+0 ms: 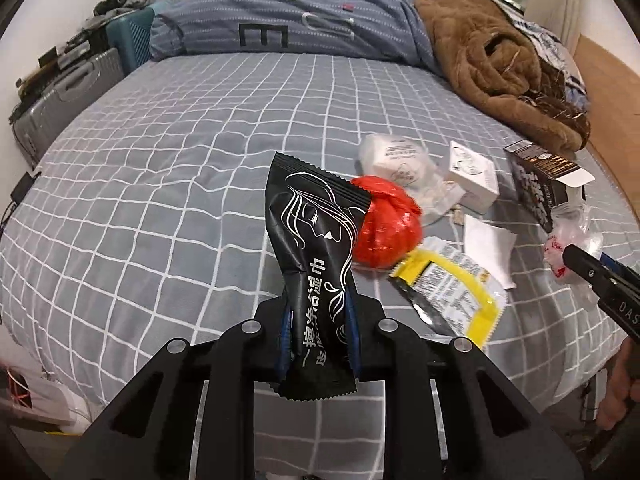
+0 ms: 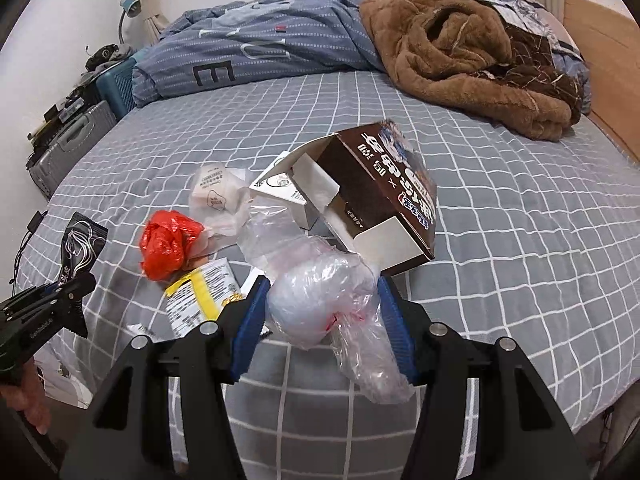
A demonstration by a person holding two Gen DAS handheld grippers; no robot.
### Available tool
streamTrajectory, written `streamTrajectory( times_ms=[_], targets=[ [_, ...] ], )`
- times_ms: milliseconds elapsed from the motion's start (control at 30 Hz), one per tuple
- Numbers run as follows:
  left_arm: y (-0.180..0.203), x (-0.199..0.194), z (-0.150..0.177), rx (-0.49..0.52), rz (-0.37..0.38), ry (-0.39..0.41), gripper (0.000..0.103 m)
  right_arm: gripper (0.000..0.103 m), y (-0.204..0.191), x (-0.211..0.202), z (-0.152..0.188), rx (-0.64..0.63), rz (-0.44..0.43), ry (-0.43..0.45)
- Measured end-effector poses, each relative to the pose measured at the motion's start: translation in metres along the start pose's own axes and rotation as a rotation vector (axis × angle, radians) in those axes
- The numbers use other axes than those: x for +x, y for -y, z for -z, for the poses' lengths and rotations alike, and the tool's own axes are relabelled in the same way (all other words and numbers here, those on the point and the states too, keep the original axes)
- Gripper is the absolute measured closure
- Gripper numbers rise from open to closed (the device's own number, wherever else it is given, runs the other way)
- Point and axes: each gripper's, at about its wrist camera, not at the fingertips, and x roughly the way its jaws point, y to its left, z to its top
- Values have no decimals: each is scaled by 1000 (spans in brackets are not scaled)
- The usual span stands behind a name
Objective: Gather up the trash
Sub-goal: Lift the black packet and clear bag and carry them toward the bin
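Left wrist view shows your left gripper [image 1: 318, 332] clamped on the lower half of a black foil wet-wipe sachet with a white line-drawn face [image 1: 316, 248], which stands up between the blue pads, lifted clear of the grey checked bed sheet [image 1: 160, 184]. It is light and slick, and its crimped ends are stiffer than its soft middle, so a pinch near a seam should hold best.

Your right gripper [image 2: 322, 316] is closed around a crumpled clear plastic bag with red print [image 2: 324, 304]. That bag weighs next to nothing, squashes easily and may slide, though I cannot tell whether anything sits inside it.

Beyond it lie the open brown-and-white cardboard box [image 2: 384, 200], stiff enough to take by a flap, a crumpled red plastic bag [image 2: 168, 244], a yellow printed foil wrapper [image 2: 200, 300] and a small white carton [image 2: 280, 188], all close together on the bed.
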Motion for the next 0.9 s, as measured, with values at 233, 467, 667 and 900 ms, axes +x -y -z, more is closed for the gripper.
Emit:
streamTrajectory(
  times_ms=[233, 467, 667, 900],
  targets=[
    [6, -16, 9, -3, 21, 6, 82, 50, 0, -24, 9, 4, -2, 23],
    [16, -36, 18, 18, 20, 35, 82, 50, -4, -42, 15, 2, 0, 45],
    [21, -44, 26, 22, 27, 36, 82, 50, -5, -54, 23, 0, 0, 50],
    [27, -54, 35, 17, 38, 36, 82, 50, -2, -73, 32, 9, -7, 67]
  ],
)
